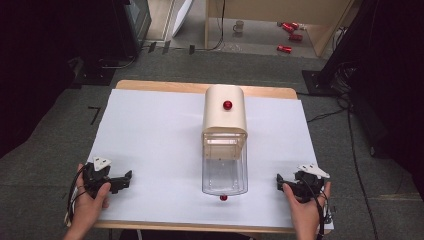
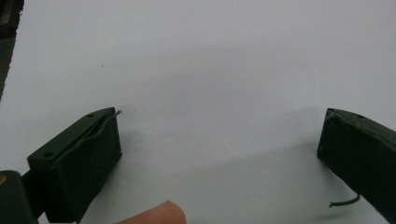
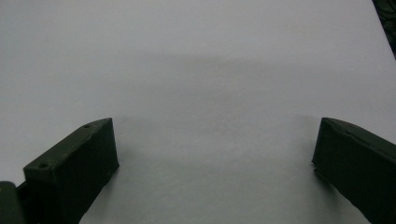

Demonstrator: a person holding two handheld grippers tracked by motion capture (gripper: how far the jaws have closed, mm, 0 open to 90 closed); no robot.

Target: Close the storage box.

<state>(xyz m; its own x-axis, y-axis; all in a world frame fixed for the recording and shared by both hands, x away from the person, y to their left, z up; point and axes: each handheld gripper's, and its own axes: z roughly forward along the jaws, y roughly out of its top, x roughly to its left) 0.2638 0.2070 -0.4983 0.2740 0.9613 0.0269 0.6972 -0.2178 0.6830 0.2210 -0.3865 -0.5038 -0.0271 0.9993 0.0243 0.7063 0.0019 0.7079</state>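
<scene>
At the near edge of the table (image 1: 150, 130), on its white cover, the left tool (image 1: 120, 181) and the right tool (image 1: 286, 186) rest in the person's hands, one at each front corner and well apart from each other. Both are spread wide with nothing between the jaws: the left gripper view and the right gripper view each show two black jaws far apart over bare white surface, and a fingertip (image 2: 156, 213) edges in at the bottom of the left one.

Between the tools, at the middle of the table, stands a cream-coloured box (image 1: 225, 112) with a rounded top and a red knob (image 1: 227, 105) on it. A clear plastic drawer (image 1: 224, 167) sticks out of its front toward the person, drawn well out and apparently empty. A second red knob (image 1: 223, 198) sits on the drawer's near face.

No grasp has begun; this reads as the start, with both tools parked. The likely next move is for one tool to travel inward to the drawer's small front knob, which calls for narrowing the jaws and lining them up squarely on it, perhaps while the other tool steadies the box.
</scene>
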